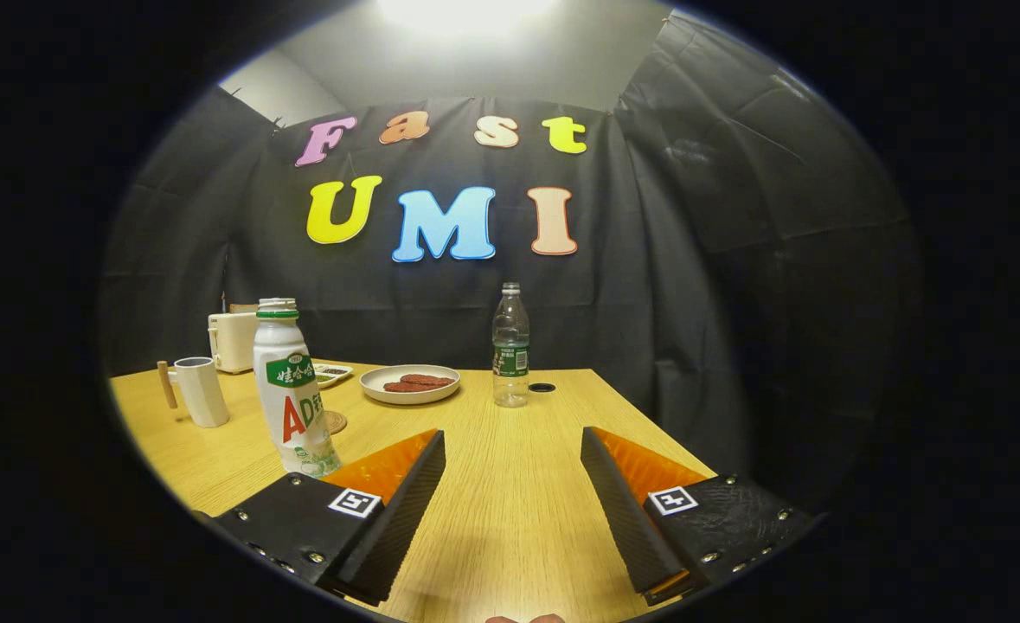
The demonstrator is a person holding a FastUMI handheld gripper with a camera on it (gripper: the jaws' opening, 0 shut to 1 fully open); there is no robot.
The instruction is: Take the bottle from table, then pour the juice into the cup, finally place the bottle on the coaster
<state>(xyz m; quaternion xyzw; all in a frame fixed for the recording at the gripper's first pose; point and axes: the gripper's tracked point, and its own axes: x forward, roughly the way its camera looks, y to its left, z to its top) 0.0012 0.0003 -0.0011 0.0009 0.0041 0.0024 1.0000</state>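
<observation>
Gripper view: hand-held gripper (pixel 513 443) above the wooden counter (pixel 510 519), fingers spread wide, holding nothing.

The white juice bottle (pixel 290 389) stands upright just ahead of the left finger, partly hiding the round coaster (pixel 336 422). The white cup (pixel 201 391) stands beyond it; a plate (pixel 409 383) and clear water bottle (pixel 510 346) farther back.

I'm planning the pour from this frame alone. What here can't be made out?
- Coaster: mostly hidden behind the white bottle.
- Cup: contents unseen from this side angle.
- Small dish: contents too small.
- White bottle's base: cut off by a jaw of the open gripper.
</observation>
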